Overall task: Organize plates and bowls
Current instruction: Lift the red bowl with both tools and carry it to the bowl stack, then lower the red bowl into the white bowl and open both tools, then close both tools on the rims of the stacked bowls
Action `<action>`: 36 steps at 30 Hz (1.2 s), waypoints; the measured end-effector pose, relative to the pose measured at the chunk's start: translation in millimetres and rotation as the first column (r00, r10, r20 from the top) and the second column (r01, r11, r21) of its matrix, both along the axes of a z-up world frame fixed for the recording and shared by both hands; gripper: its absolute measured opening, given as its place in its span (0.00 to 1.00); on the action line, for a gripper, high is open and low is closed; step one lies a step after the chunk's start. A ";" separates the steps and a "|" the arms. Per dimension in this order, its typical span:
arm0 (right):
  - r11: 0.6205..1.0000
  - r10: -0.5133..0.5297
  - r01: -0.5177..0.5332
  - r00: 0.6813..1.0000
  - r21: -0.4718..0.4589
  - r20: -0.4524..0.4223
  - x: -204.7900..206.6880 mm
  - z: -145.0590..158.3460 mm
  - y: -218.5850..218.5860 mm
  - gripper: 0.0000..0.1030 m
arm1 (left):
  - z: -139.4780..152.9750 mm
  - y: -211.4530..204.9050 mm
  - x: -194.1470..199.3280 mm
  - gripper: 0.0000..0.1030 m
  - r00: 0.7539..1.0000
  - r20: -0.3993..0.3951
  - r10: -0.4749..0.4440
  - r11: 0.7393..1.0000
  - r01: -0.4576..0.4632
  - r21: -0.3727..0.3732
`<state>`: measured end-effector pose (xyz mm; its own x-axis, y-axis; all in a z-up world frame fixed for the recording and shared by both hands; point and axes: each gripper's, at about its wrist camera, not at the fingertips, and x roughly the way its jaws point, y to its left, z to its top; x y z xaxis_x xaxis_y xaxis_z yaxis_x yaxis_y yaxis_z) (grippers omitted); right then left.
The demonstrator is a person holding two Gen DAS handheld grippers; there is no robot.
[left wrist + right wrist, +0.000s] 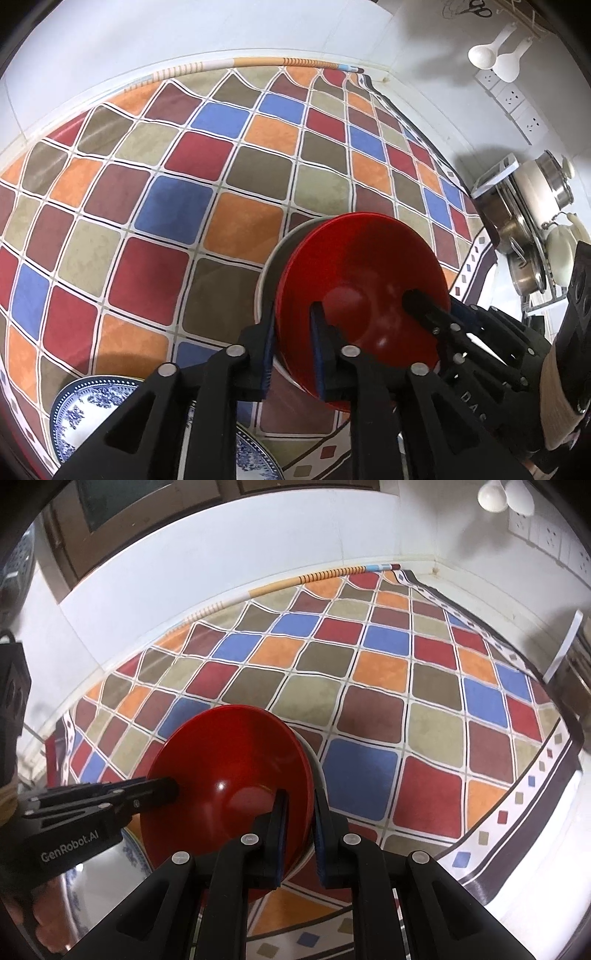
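Note:
A stack of red bowls (354, 280) with a pale grey-white bowl under them hangs above the chequered cloth (166, 184), held from both sides. My left gripper (291, 347) is shut on the stack's near rim. My right gripper (299, 830) is shut on the opposite rim of the same stack (229, 771). Each gripper's finger shows inside the bowl in the other's view. A blue-and-white patterned plate (85, 410) lies on the cloth at the lower left, partly hidden by my left gripper; its edge shows in the right wrist view (129, 849).
Steel pots and lids (524, 221) and a white teapot (561, 251) stand on a rack at the right. White spoons (495, 55) hang on the wall above sockets. White walls bound the cloth at the back and right.

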<state>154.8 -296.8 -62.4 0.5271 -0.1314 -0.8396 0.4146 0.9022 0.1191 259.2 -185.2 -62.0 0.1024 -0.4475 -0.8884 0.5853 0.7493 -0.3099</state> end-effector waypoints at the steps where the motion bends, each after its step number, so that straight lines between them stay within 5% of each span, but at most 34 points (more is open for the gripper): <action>1: 1.000 0.010 -0.010 1.000 -0.012 -0.001 -0.5 0.1 1.5 0.14 | 0.9 -0.1 -1.3 0.25 1.000 0.005 0.000 1.000 0.000 0.001; 3: 0.999 0.037 -0.037 0.999 -0.029 0.001 -1.3 1.0 5.1 0.19 | 5.2 -0.1 -4.9 0.31 1.000 0.018 -0.008 1.000 0.008 -0.013; 5: 0.997 0.050 -0.049 0.999 -0.054 0.005 -2.7 3.5 7.9 0.40 | 11.2 1.1 -8.8 0.40 0.998 0.065 0.003 1.000 -0.003 0.004; 11: 0.989 0.035 -0.027 0.998 -0.142 0.049 -11.9 17.6 6.7 0.54 | 17.7 10.0 -10.7 0.45 0.992 0.127 0.027 0.999 -0.030 0.024; 20: 0.995 -0.014 0.017 0.999 -0.103 0.035 -6.1 13.6 -10.8 0.54 | 8.6 15.7 -7.7 0.51 0.987 0.134 0.087 0.994 -0.095 0.061; 36: 0.999 0.021 -0.021 0.999 0.027 -0.031 15.4 -16.1 -25.9 0.54 | -26.0 9.0 3.7 0.52 0.986 -0.012 0.168 0.984 -0.167 0.067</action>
<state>170.2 -322.7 -78.5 0.5030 -0.0977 -0.8588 0.3994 0.9074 0.1307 262.8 -176.1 -88.0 0.1554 -0.3660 -0.9175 0.4448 0.8553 -0.2659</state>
